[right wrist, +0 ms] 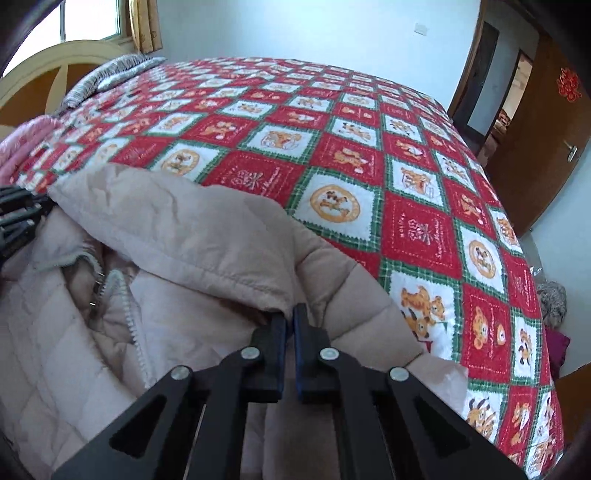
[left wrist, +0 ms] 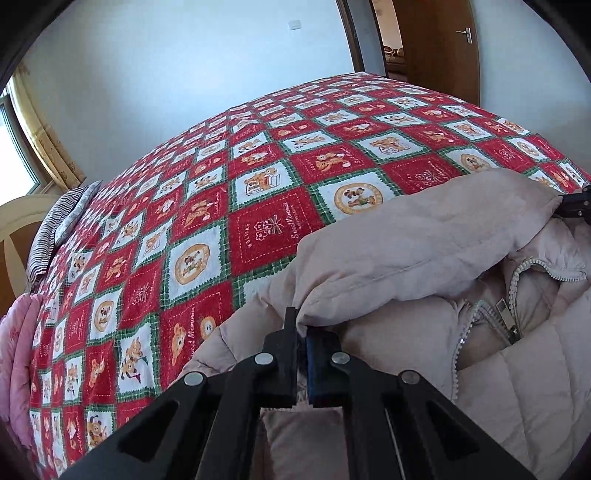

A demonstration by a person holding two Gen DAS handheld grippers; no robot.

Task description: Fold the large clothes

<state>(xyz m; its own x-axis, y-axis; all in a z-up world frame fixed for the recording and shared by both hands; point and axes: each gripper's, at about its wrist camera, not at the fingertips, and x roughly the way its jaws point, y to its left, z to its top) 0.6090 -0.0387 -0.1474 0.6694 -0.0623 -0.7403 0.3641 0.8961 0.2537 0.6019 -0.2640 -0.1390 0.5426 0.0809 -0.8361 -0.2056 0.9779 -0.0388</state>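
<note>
A pale pink quilted jacket (left wrist: 424,236) with an open silver zipper (left wrist: 491,314) lies on a bed with a red, white and green patchwork cover (left wrist: 221,206). My left gripper (left wrist: 302,325) is shut on the jacket's collar edge at its left end. My right gripper (right wrist: 290,314) is shut on the same collar edge (right wrist: 207,236) at its right end. The collar is lifted and stretched between the two grippers. The right gripper (left wrist: 576,203) also shows at the right edge of the left wrist view, and the left gripper (right wrist: 18,210) at the left edge of the right wrist view.
A striped pillow (left wrist: 59,229) and a pink quilt (left wrist: 18,350) lie at the head of the bed by a curved wooden headboard (right wrist: 44,62). A brown door (left wrist: 439,48) stands open beyond the bed. A window with curtains (right wrist: 144,22) is behind the headboard.
</note>
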